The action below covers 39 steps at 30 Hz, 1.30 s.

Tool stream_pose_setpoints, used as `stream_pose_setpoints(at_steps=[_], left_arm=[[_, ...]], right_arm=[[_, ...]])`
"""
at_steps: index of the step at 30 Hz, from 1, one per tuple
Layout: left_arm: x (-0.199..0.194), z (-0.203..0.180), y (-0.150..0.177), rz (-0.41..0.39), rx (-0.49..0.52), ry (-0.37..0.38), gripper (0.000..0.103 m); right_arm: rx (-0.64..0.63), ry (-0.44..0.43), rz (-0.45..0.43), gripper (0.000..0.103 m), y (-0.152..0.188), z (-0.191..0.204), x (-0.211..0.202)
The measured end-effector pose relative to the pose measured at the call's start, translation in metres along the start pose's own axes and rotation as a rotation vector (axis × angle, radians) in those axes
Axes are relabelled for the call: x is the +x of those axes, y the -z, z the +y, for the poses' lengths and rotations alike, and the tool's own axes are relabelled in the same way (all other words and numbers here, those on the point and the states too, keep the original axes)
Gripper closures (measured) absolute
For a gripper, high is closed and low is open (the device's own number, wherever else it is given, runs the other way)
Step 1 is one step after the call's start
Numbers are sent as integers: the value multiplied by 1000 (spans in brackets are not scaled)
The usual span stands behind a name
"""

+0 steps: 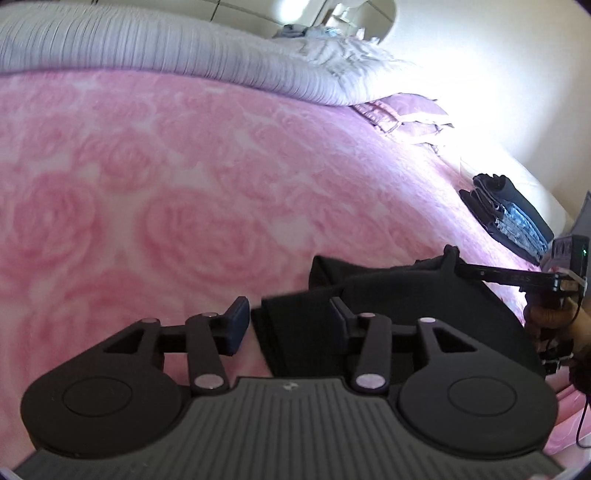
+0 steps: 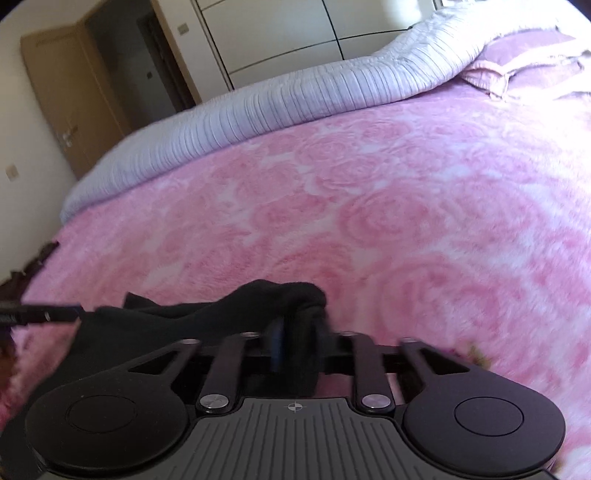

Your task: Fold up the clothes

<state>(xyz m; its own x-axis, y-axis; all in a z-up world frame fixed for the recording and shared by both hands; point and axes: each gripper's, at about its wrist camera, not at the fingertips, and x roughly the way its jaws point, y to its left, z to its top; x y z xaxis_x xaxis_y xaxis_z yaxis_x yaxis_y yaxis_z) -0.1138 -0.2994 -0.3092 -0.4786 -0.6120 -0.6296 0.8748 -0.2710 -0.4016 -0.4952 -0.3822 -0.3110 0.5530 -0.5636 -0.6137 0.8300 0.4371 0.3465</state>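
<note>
Far clothes stack (image 1: 511, 218) edge-cropped, blurred

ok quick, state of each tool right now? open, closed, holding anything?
Left tool: open, fingers either side of the black garment's edge, not gripping it.
Right tool: closed on the black garment.

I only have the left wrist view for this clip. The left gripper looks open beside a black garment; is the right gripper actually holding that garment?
Observer: Yes. In the right wrist view the right gripper is shut on a bunched edge of the black garment.
Operator: Anything off the bed's left end?
Observer: A tan wooden door stands beyond the bed.
Operator: And behind the striped bolster?
Observer: White wardrobe panels rise behind the striped bolster.
</note>
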Motion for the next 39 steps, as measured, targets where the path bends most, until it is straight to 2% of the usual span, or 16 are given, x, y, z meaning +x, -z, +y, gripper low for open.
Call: stream_pose_setpoints(at_steps=[1,2,5,6,7,9,12,14,16,19,21,25,28,31,34,39], left_arm=[[4,0,2,14,-5,7,70],[7,-4,3,18,13,3,80],[9,-12,3,2,57,8,98],[3,-16,-1,-30,71,19,98],[-2,-20,-5,-59,92,21,98],[-9,-26,-17,-107,126,29,98],[11,-20,-26,-51,123,2,98],[27,-14,-21,8,102,-29,97],[29,-13,-12,21,105,-51,95],[19,-11,-5,8,91,-72,91],[9,-10,-5,-4,87,-98,91],[-28,-25,-2,-61,118,-139,92],[-50,-47,7,-92,121,-59,91],[-49,-64,26,-53,124,32,87],[-27,-67,55,53,135,31,87],[-40,-62,68,18,154,8,88]], right_arm=[[5,-14,3,66,1,0,0],[8,-25,8,64,2,1,1],[9,-12,24,66,2,3,4],[17,-10,28,91,0,3,4],[20,-9,27,98,-2,4,3],[-21,-2,-30,98,-9,11,-11],[-40,40,-23,98,-9,13,-11],[-52,68,-18,98,-8,14,-11],[-65,96,-13,98,-8,16,-12],[-84,138,-6,88,-7,18,-12],[-96,166,-1,60,-7,19,-12],[-127,175,4,60,9,30,-22],[-154,152,5,60,32,45,-36],[-180,128,5,60,54,60,-50],[-207,105,6,60,76,74,-63],[-209,83,3,59,106,92,-88]])
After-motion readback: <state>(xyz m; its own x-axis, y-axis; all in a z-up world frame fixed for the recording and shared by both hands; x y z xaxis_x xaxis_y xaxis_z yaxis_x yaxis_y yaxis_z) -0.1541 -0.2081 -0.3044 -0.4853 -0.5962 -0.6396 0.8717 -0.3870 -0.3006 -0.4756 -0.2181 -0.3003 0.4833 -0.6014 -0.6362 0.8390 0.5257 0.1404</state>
